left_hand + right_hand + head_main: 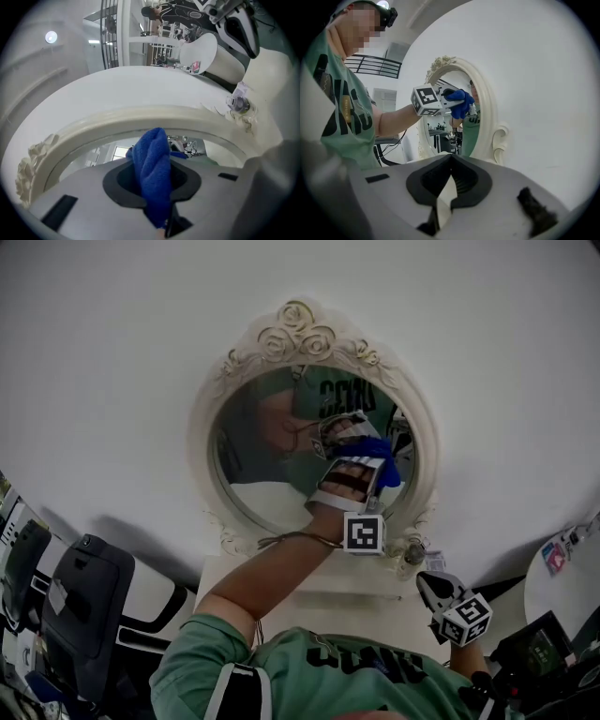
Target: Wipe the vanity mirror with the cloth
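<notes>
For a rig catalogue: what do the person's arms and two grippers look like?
The left gripper and right gripper are white with dark jaw pads; each carries a cube of square markers. Green short-sleeved T-shirt; thin cord round the left wrist.

Cloth (152,171) — blue terry, nappy and matt. Mirror frame (202,442): cream, satin, moulded like plaster, carved roses at 12 o'clock; glass (265,495) glossy. Right gripper (450,159) — smooth matt grey plastic, ribbed black pads (462,183) inside its jaws.
</notes>
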{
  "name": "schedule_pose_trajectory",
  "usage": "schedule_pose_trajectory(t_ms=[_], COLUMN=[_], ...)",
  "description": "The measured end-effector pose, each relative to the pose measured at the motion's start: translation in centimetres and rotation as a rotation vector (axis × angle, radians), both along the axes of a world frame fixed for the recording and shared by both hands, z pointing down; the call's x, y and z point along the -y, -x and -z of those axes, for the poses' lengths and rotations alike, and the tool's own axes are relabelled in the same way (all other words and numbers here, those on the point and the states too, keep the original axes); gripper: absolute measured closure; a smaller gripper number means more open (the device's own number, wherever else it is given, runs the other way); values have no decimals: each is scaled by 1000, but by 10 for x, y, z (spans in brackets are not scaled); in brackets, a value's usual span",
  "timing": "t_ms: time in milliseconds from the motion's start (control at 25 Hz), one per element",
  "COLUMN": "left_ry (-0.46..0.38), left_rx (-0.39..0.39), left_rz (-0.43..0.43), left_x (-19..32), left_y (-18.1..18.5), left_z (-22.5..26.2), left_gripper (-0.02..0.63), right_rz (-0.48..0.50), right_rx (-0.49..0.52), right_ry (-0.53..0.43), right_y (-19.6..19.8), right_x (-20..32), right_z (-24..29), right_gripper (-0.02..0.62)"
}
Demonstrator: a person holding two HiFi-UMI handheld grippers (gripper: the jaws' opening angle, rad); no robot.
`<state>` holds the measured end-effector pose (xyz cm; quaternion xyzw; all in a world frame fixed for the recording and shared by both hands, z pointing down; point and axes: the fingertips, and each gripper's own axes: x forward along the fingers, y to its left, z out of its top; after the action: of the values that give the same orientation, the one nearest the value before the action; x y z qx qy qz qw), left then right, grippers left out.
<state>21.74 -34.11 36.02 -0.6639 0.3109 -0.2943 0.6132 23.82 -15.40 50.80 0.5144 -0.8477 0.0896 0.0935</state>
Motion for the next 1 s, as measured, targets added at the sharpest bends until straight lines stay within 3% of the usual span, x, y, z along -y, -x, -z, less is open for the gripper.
schedule_pose_trajectory(t_ms=[200, 440, 640, 1000], left_ry=[38, 53, 27, 93], left_rx=[30, 11, -53, -61], left_rz=[-78, -115, -34, 368], left_x=[-21, -30, -18, 45], left_y=[-61, -44, 44, 272], left_z=[-6, 1, 4, -40], left_gripper=[509, 509, 509, 509], right_rz=[-36, -39, 1, 99], right_rx=[29, 29, 6, -58], right_ry=[-16, -8, -15, -4], right_y=[-16, -15, 0, 41], right_x=[-14, -17, -8, 13], right_z=[-3, 2, 4, 18], right_gripper=[583, 583, 583, 583])
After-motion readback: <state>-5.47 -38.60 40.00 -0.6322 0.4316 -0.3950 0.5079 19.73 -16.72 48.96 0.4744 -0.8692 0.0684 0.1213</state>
